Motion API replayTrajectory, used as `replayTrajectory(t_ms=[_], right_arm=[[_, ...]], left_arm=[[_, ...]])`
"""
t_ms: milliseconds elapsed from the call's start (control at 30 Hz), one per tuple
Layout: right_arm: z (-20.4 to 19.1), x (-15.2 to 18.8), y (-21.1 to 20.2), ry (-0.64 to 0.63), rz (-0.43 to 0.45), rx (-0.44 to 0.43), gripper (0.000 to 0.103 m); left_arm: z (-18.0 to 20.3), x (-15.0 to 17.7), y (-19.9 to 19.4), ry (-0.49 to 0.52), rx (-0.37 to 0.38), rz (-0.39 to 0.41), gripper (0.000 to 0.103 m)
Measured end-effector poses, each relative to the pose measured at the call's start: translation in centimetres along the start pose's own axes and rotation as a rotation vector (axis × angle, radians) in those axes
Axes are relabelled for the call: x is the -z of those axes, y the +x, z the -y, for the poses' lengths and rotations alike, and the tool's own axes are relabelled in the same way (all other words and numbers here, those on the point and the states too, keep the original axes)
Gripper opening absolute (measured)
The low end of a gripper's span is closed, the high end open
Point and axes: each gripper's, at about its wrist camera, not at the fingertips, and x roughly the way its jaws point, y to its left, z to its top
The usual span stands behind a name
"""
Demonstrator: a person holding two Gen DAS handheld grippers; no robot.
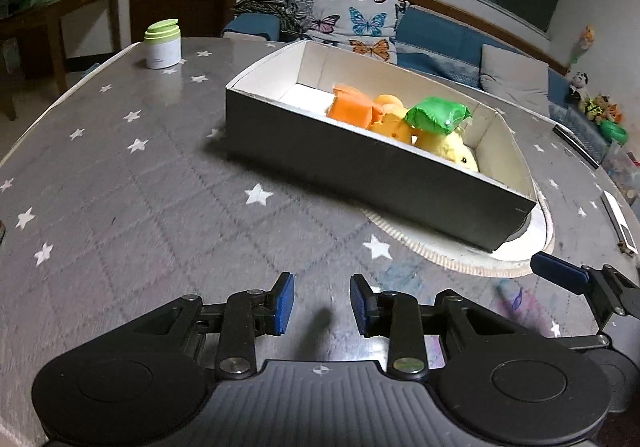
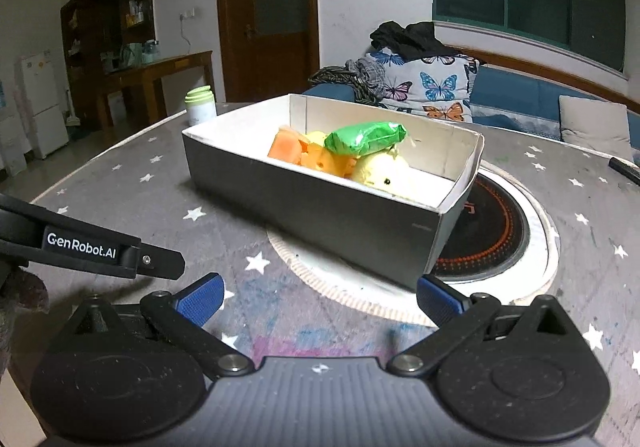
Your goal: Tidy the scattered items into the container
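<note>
A dark box (image 1: 360, 171) (image 2: 312, 207) with a white inside stands on the starred grey table. In it lie a green packet (image 1: 436, 115) (image 2: 364, 137), an orange packet (image 1: 352, 109) (image 2: 286, 147) and a yellow plush toy (image 1: 452, 149) (image 2: 384, 171). My left gripper (image 1: 322, 287) hovers over the cloth in front of the box's left half, open with a narrow gap and nothing in it. To its right, my right gripper (image 2: 320, 283) is wide open and empty, close to the box's near corner. One of its blue fingertips (image 1: 556, 269) shows in the left wrist view.
A white jar with a green lid (image 1: 163, 45) (image 2: 200, 107) stands at the table's far left. The box rests partly on a round inset hotplate (image 2: 492, 231). A black remote (image 2: 624, 169) lies far right. A blue sofa with a butterfly cushion (image 2: 436, 87) is behind the table.
</note>
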Motion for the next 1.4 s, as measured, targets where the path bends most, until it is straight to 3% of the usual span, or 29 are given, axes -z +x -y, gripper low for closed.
replayTrajectory(t_ms=[367,767,1400], right_arm=[[-0.2,0.6,-0.5,0.033,-0.022,0.005,0.103],[-0.8,0.9,-0.6,0.030,-0.035,0.012,0.103],[-0.9,0.9,-0.1,0.027,-0.054,0.029,0.103]], left_arm=[[0.5,0.9,-0.8,0.002,0.016,0.057,0.032],[1.3,1.5,-0.8,0.060,-0.033,0.057,0.032],[0.5,1.4,-0.1,0.038,-0.063,0.028,0.033]])
